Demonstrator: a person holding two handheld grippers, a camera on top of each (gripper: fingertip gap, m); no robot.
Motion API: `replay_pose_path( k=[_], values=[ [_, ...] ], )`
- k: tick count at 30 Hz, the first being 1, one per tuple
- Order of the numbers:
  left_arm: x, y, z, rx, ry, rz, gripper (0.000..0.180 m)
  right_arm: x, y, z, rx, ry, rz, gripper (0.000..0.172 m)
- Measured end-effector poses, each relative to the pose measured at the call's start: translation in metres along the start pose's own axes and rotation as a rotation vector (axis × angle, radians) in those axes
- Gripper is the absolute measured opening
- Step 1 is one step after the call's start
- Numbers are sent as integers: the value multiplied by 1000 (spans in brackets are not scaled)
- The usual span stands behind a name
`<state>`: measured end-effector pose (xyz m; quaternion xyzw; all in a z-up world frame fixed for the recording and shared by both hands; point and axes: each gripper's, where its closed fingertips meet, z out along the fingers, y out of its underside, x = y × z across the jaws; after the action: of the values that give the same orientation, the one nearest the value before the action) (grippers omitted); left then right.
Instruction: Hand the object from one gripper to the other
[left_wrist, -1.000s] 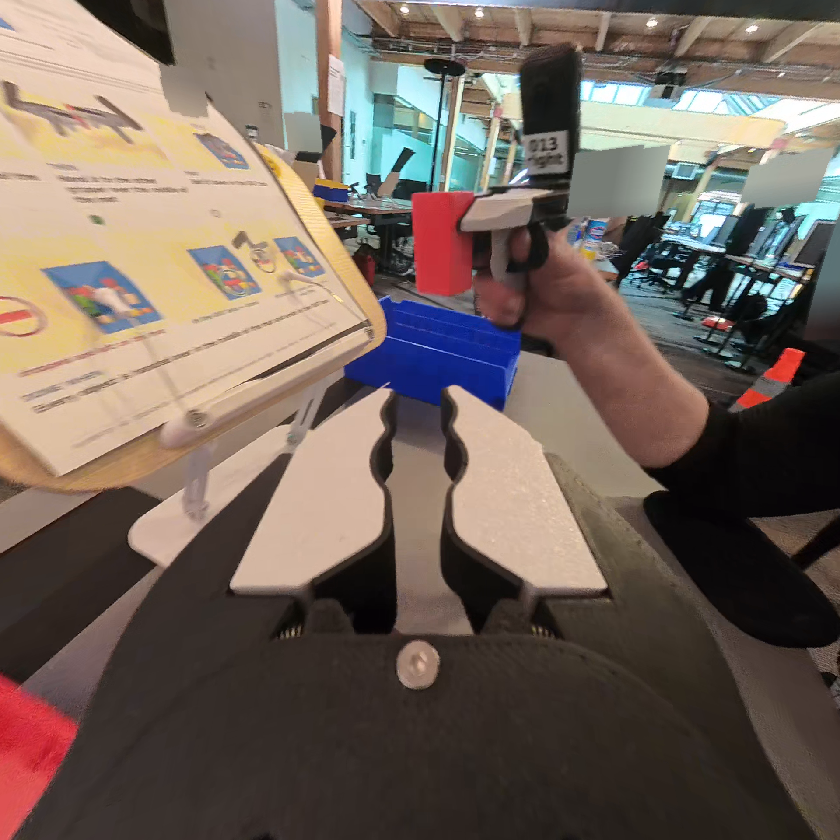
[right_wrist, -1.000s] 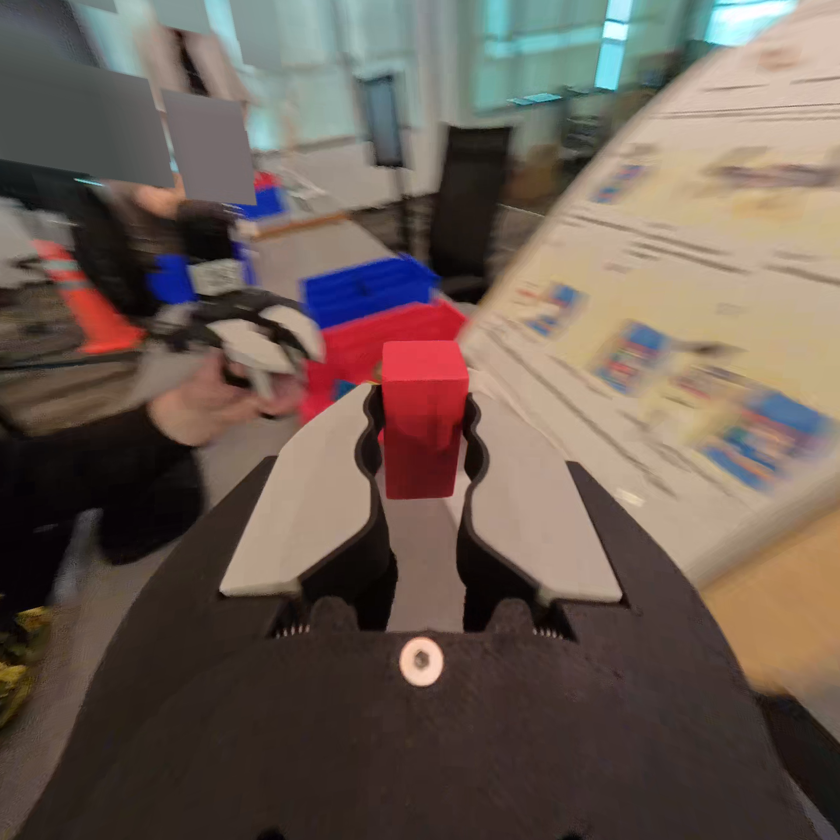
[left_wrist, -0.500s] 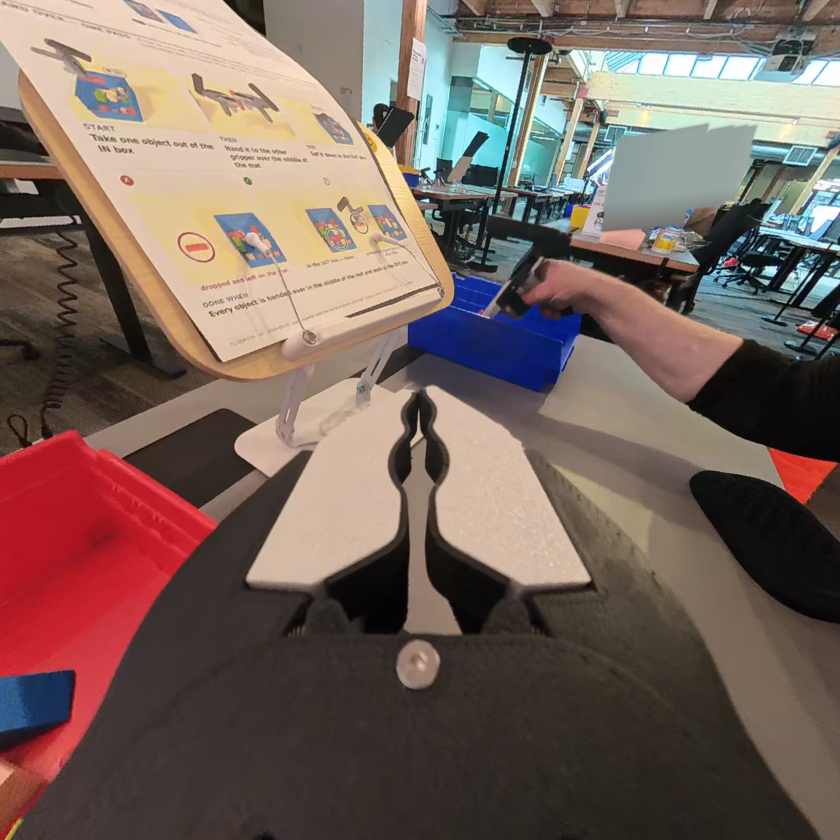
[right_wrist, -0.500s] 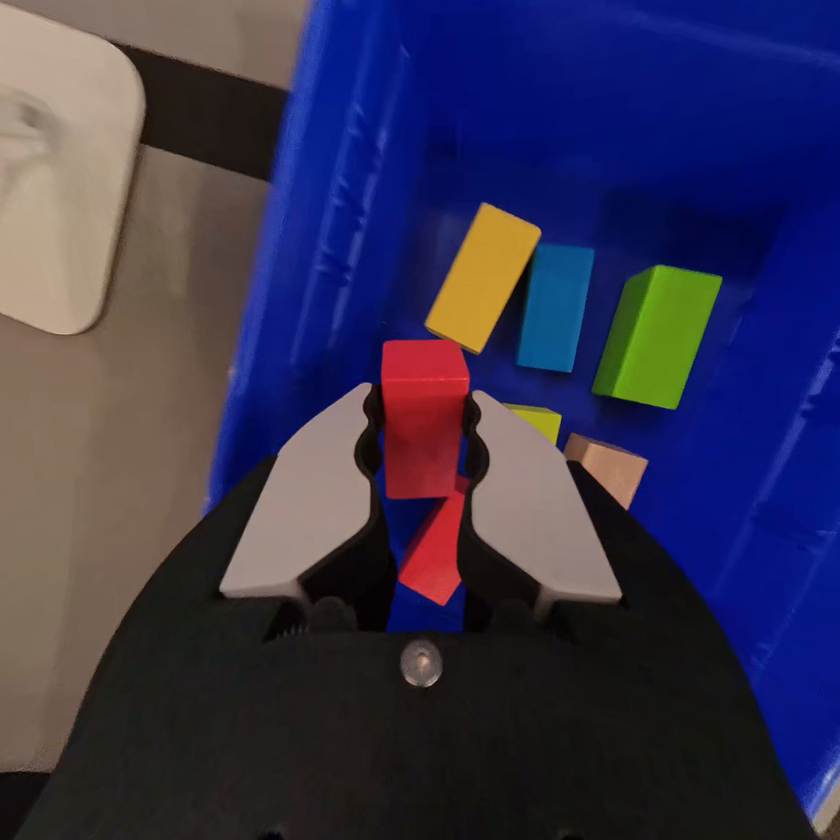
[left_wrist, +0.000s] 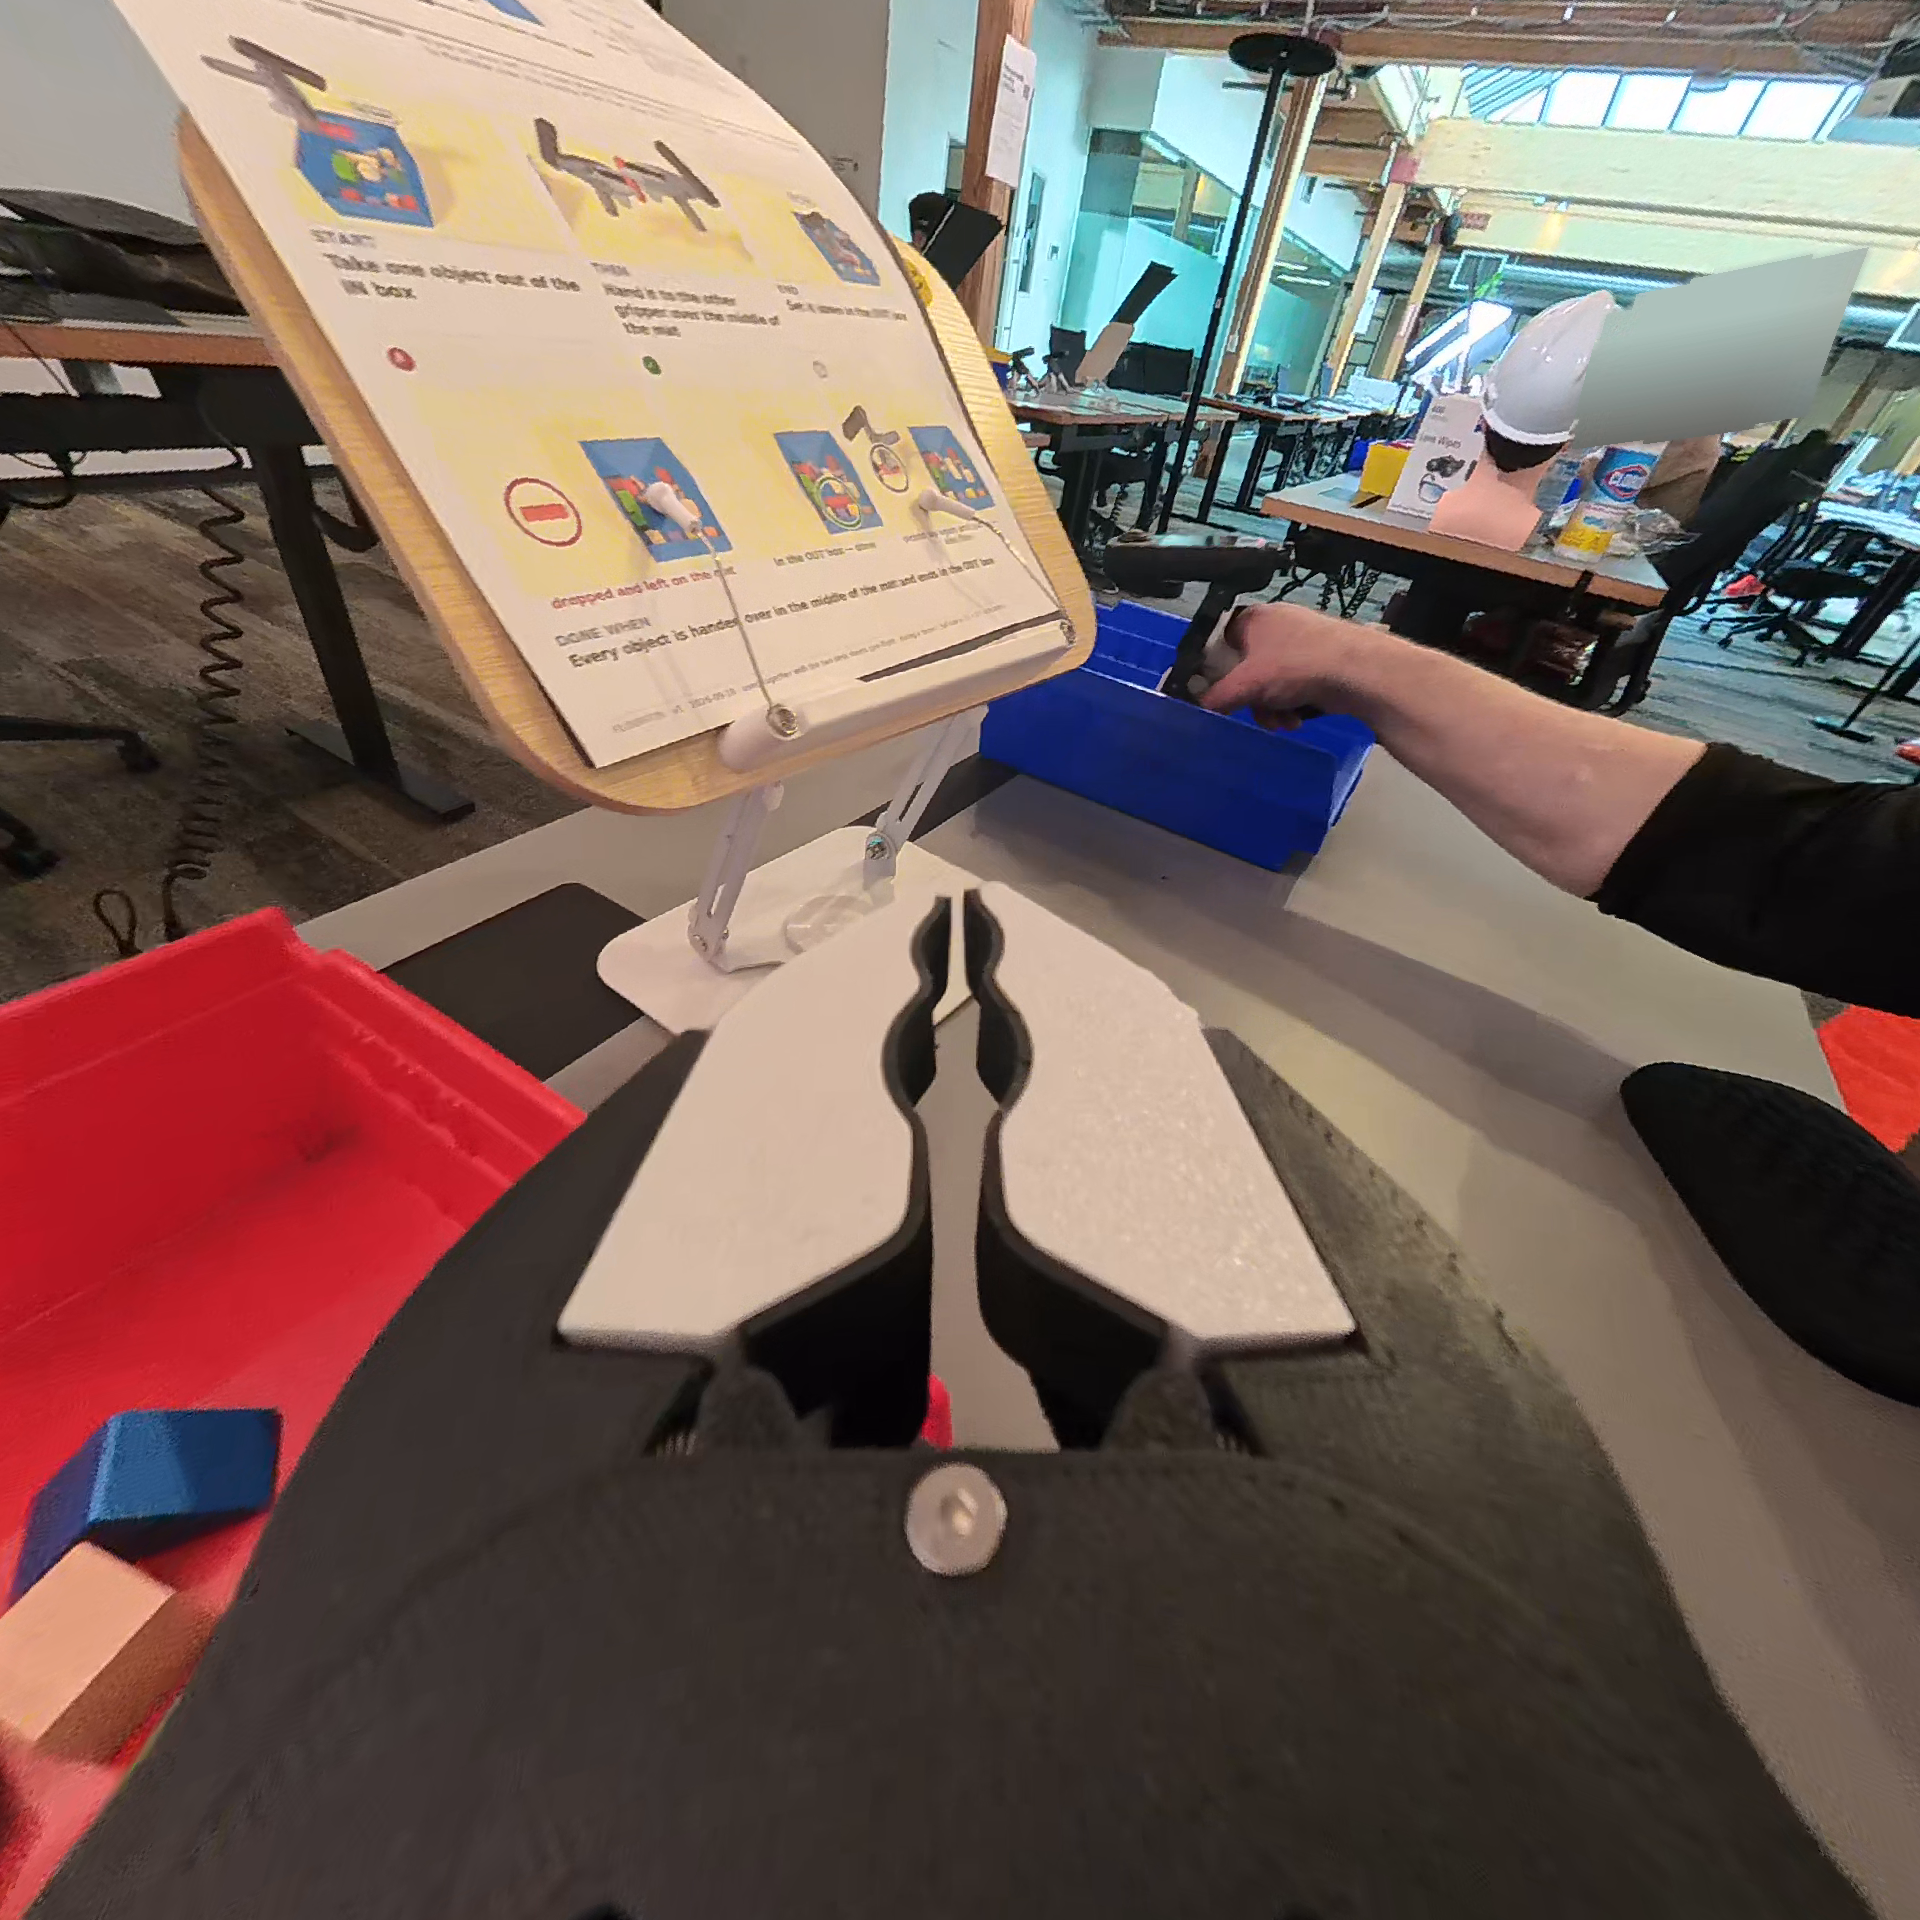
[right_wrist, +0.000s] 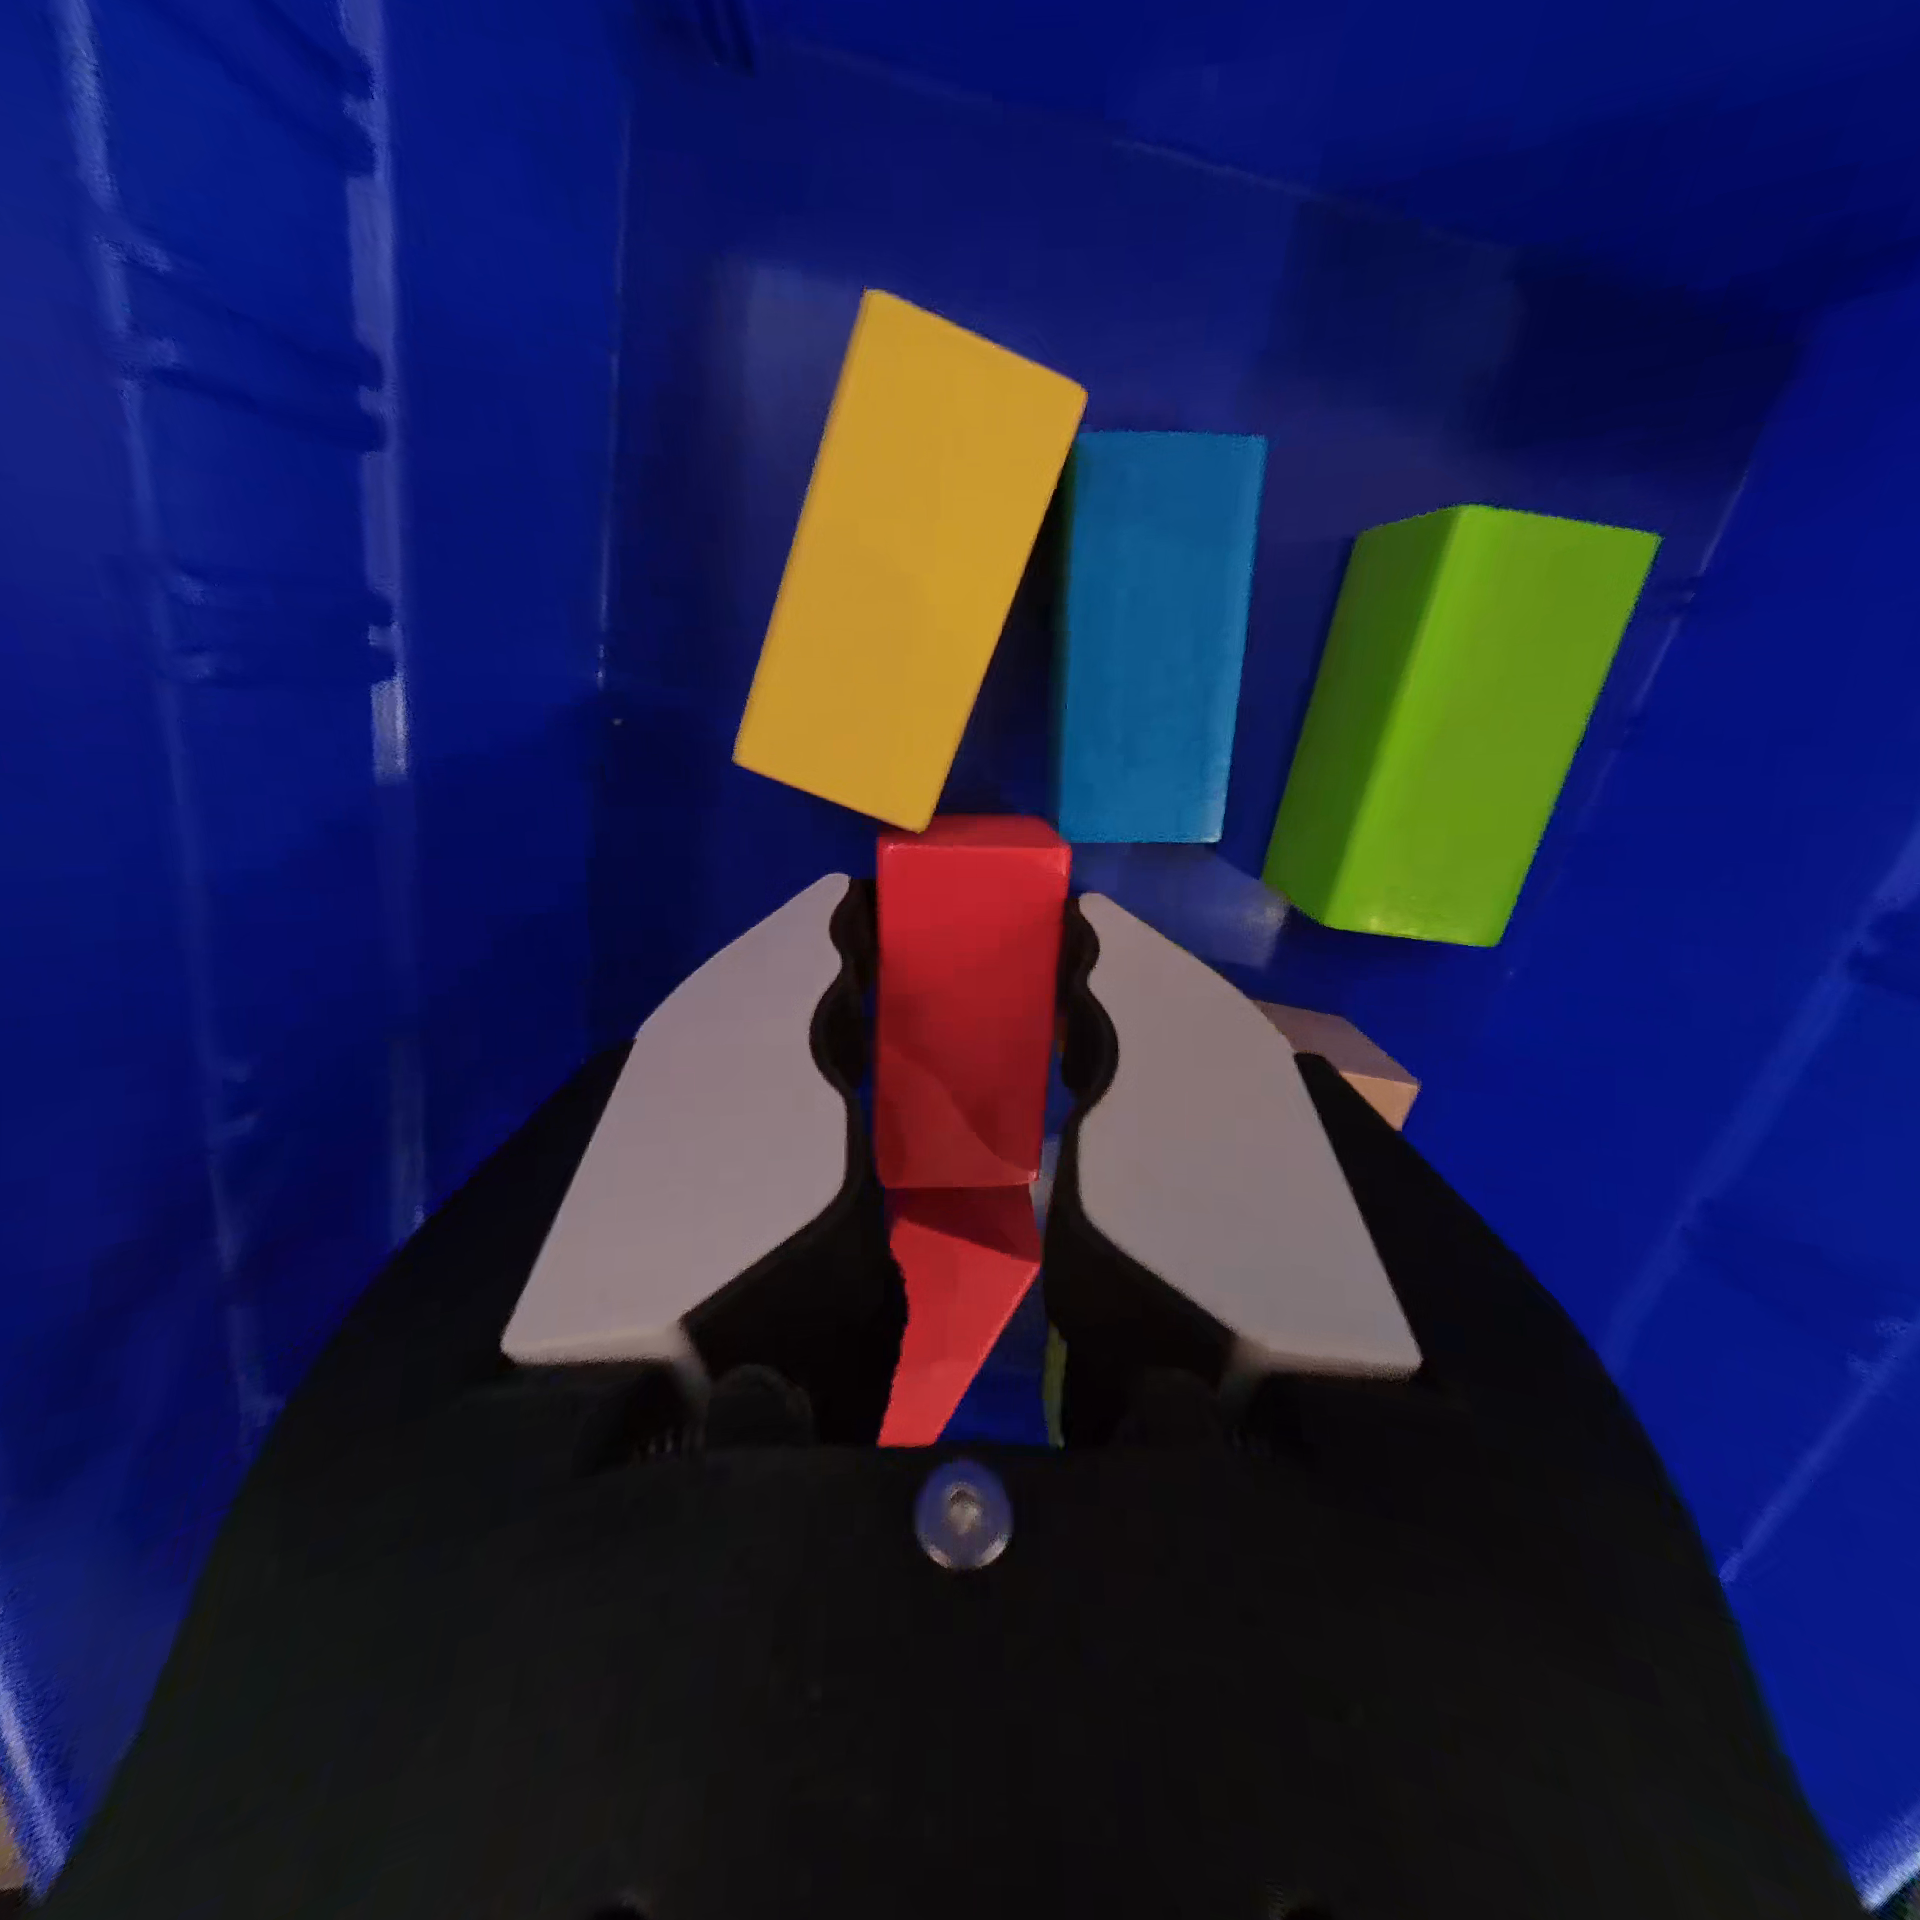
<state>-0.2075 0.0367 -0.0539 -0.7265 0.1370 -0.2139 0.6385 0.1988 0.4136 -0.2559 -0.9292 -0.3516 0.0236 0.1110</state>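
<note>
My right gripper (right_wrist: 971, 894) is shut on a red block (right_wrist: 971, 997), with both pads pressed on its sides. It holds the block upright and low inside the blue bin (right_wrist: 312, 623). In the left wrist view the right gripper's handle and the hand (left_wrist: 1236, 665) reach into the blue bin (left_wrist: 1164, 758), and its fingers are hidden there. My left gripper (left_wrist: 956, 914) is shut with nothing between its pads. It hovers over the grey table (left_wrist: 1351, 997) next to the red bin (left_wrist: 208, 1143).
The blue bin holds a yellow block (right_wrist: 904, 561), a light blue block (right_wrist: 1153, 634), a green block (right_wrist: 1455, 717), a wooden block (right_wrist: 1351, 1070) and another red piece (right_wrist: 956, 1320). The red bin holds a blue block (left_wrist: 156, 1465) and a wooden block (left_wrist: 73, 1652). A tilted instruction board (left_wrist: 623, 416) stands behind. The tips of one gripper are about 60 cm away from the tips of the other.
My right gripper swung from mid-air down into the blue bin with the red block still in its grasp, and has sunk lower. My left gripper closed on air and drew back toward the red bin.
</note>
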Motion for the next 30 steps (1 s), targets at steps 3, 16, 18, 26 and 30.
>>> replay_pose_path(
  k=[3, 16, 18, 26, 30],
  values=[
    [-7, 0, -5, -8, -25, 0, 5, 2, -3, 1, 19, 27, -10, 31],
    [-105, 39, -48, -393, -438, 79, 29, -19, -7, -74, 227, -12, 18, 62],
    [-131, 60, -53, -527, -494, 21, 34, -33, -13, -104, 322, -17, 9, 60],
    [-184, 130, -60, -968, -459, 20, 44, -120, -36, -173, 575, -70, -164, 52],
    [-203, 148, -70, -1248, -401, 334, 48, -145, -41, -168, 573, -90, -240, 52]
  ],
)
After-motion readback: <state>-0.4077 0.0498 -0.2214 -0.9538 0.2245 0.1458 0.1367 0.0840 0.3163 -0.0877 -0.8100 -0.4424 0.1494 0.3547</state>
